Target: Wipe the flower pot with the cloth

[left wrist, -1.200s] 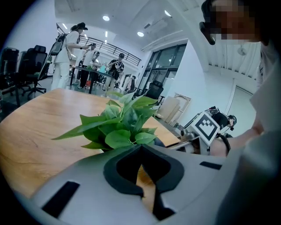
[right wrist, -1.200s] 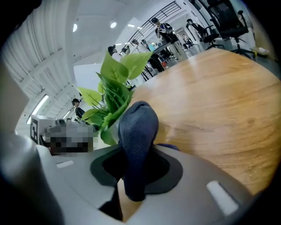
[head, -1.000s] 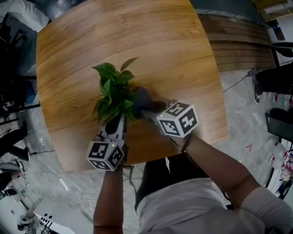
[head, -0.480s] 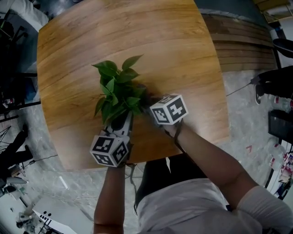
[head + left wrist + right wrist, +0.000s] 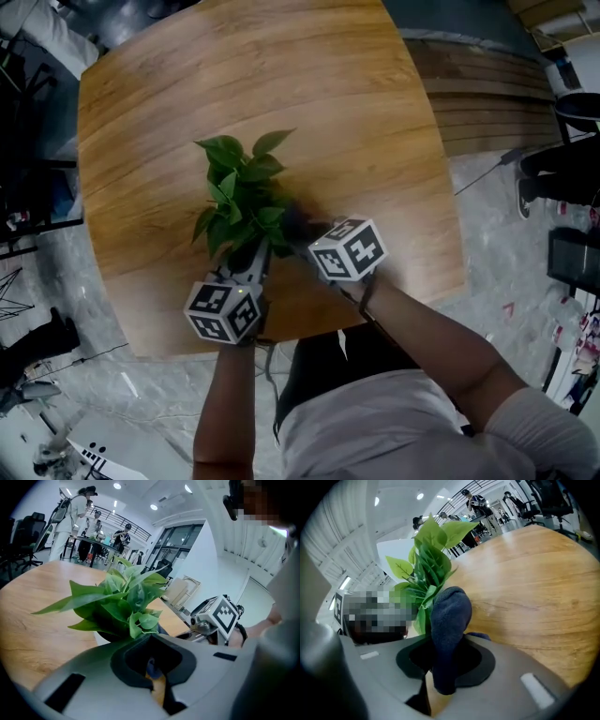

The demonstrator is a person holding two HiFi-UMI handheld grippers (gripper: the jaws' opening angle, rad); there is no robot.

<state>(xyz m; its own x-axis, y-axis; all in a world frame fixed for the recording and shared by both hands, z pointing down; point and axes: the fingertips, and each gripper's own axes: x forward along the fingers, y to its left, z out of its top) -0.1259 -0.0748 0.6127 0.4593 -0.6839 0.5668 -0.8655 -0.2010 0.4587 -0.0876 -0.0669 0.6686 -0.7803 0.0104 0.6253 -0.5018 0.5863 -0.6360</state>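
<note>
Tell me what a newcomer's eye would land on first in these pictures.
First comes the green leafy potted plant, standing a little left of the middle of the wooden table. Next is the dark blue cloth clamped in the right hand-held gripper and held up right beside the leaves. The left hand-held gripper reaches in under the foliage from the person's side.

No legible txt, brand, no. or sign in any view. Only black/white coded squares, no letters: left gripper [image 5: 251,261] cube, lower centre-left; right gripper [image 5: 298,228] cube, centre.
</note>
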